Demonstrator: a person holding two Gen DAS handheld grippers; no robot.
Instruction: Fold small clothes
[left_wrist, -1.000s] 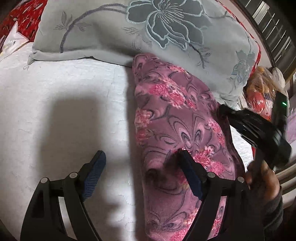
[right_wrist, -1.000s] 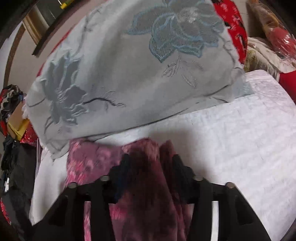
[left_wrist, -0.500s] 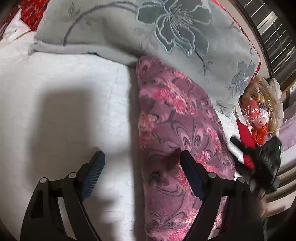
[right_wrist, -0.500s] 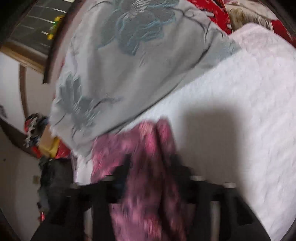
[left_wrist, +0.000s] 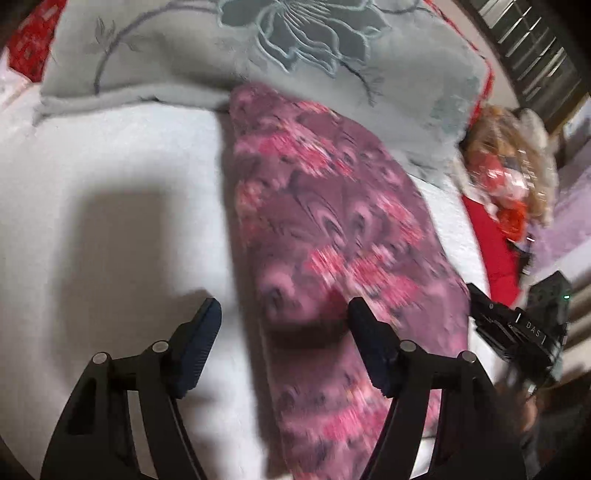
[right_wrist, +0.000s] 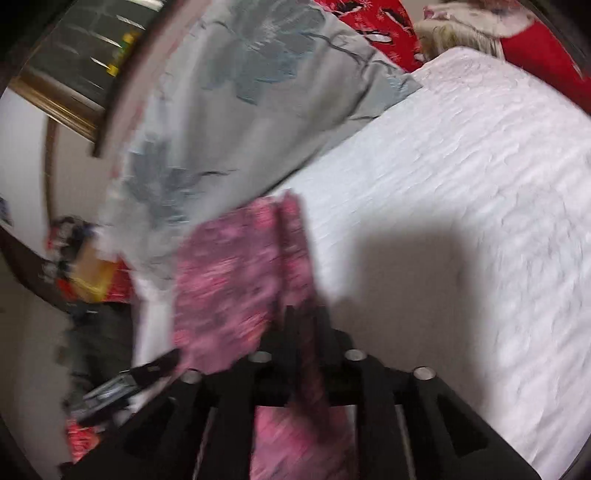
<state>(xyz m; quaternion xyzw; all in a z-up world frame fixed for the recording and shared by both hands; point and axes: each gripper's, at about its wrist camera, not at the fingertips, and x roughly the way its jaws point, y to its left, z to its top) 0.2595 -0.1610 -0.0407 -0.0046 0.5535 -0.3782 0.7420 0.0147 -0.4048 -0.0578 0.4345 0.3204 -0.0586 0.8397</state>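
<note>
A purple and pink flowered garment (left_wrist: 332, 229) lies lengthwise on the white quilted bed (left_wrist: 110, 184), its far end against a grey flowered pillow (left_wrist: 258, 48). My left gripper (left_wrist: 284, 325) is open above the garment's near left edge, its right finger over the cloth. My right gripper (right_wrist: 306, 325) is shut on a fold of the garment (right_wrist: 236, 280) near its edge. The right gripper also shows at the right edge of the left wrist view (left_wrist: 517, 328).
The grey pillow (right_wrist: 229, 92) lies across the head of the bed. Red cloth (left_wrist: 491, 236) and a plastic bag of items (left_wrist: 509, 166) lie at the right edge of the bed. Bare white quilt (right_wrist: 461, 221) stretches beside the garment.
My right gripper has closed on the garment's fold and swung back toward the bed's near side. My left gripper has stayed open and risen a little.
</note>
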